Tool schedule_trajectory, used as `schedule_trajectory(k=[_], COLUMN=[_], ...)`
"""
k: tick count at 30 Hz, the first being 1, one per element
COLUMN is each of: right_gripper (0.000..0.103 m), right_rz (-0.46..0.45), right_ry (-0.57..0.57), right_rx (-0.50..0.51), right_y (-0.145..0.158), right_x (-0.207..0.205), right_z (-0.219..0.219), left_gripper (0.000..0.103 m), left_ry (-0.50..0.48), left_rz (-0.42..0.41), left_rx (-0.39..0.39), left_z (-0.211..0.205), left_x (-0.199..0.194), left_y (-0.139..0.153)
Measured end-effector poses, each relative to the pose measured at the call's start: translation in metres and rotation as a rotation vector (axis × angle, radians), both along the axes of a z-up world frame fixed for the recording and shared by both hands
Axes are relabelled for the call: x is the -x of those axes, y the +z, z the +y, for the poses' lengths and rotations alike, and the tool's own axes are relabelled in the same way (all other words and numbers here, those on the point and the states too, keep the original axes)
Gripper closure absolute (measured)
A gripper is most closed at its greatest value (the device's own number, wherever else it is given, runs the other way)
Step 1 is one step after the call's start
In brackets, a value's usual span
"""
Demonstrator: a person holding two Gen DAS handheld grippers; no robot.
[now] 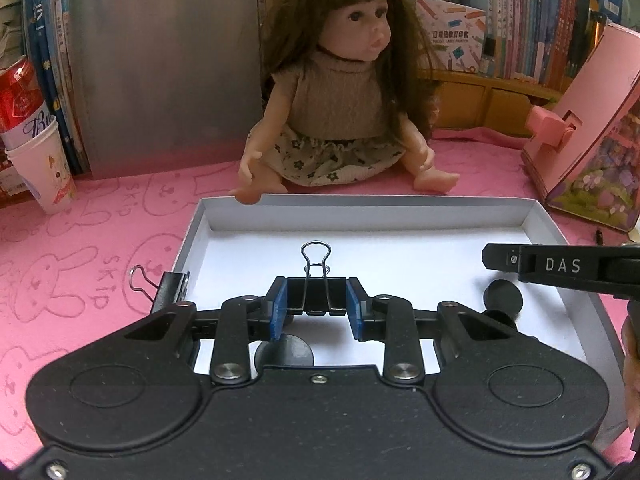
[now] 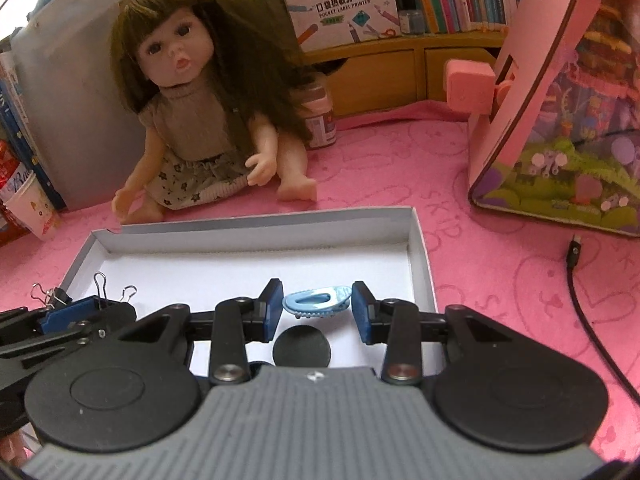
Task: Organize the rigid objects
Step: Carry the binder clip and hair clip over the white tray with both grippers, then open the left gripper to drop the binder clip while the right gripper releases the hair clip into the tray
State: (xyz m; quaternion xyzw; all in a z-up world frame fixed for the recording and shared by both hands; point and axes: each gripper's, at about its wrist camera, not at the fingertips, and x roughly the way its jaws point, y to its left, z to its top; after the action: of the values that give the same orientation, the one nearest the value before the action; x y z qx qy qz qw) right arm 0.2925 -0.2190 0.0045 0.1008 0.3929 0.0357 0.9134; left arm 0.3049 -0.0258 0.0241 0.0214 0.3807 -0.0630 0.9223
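A black binder clip (image 1: pixel 297 295) is pinched between the blue pads of my left gripper (image 1: pixel 316 305), its wire handles pointing up, just above the floor of a shallow white box (image 1: pixel 400 208). My right gripper (image 2: pixel 316 309) is shut on a light blue hair clip (image 2: pixel 316 300) over the same white box (image 2: pixel 264 226). In the box lie flat black discs (image 1: pixel 503 299) (image 2: pixel 302 346). A second binder clip (image 1: pixel 170 289) sits on the box's left wall. One finger of the right gripper (image 1: pixel 560 268) reaches in from the right edge of the left wrist view.
A doll (image 1: pixel 340 92) sits right behind the box, one hand on its rim. A paper cup (image 1: pixel 48 168) and red can stand at left, a pink toy house (image 2: pixel 560 120) at right, a black cable (image 2: pixel 576 276) on the pink mat, and a small jar (image 2: pixel 320 120) behind the doll.
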Motion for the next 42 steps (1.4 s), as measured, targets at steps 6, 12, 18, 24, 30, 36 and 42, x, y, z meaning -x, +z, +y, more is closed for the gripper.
schedule_trajectory(k=[6, 12, 18, 24, 30, 36, 42], right_gripper=[0.060, 0.057, 0.043, 0.035, 0.029, 0.023, 0.019], right_rz=[-0.001, -0.008, -0.038, -0.079, -0.123, -0.168, -0.202], right_ry=[0.006, 0.012, 0.028, 0.051, 0.091, 0.138, 0.177], right_rx=[0.004, 0.007, 0.019, 0.035, 0.032, 0.031, 0.027], right_y=[-0.002, -0.001, 0.005, 0.017, 0.030, 0.040, 0.044], right_x=[0.000, 0.002, 0.010, 0.025, 0.048, 0.080, 0.111], right_z=[0.002, 0.004, 0.006, 0.010, 0.014, 0.020, 0.021], left_gripper=[0.074, 0.074, 0.065, 0.057, 0.050, 0.045, 0.041], left_ry=[-0.003, -0.005, -0.008, -0.018, -0.026, -0.049, -0.078], left_rz=[-0.005, -0.002, -0.025, -0.046, -0.080, -0.103, -0.114], left_rx=[-0.004, 0.018, 0.011, 0.017, 0.008, 0.048, 0.071], left_z=[0.000, 0.000, 0.001, 0.004, 0.007, 0.013, 0.017], left_x=[0.000, 0.001, 0.008, 0.027, 0.054, 0.091, 0.126], left_y=[-0.001, -0.001, 0.007, 0.019, 0.030, 0.037, 0.040])
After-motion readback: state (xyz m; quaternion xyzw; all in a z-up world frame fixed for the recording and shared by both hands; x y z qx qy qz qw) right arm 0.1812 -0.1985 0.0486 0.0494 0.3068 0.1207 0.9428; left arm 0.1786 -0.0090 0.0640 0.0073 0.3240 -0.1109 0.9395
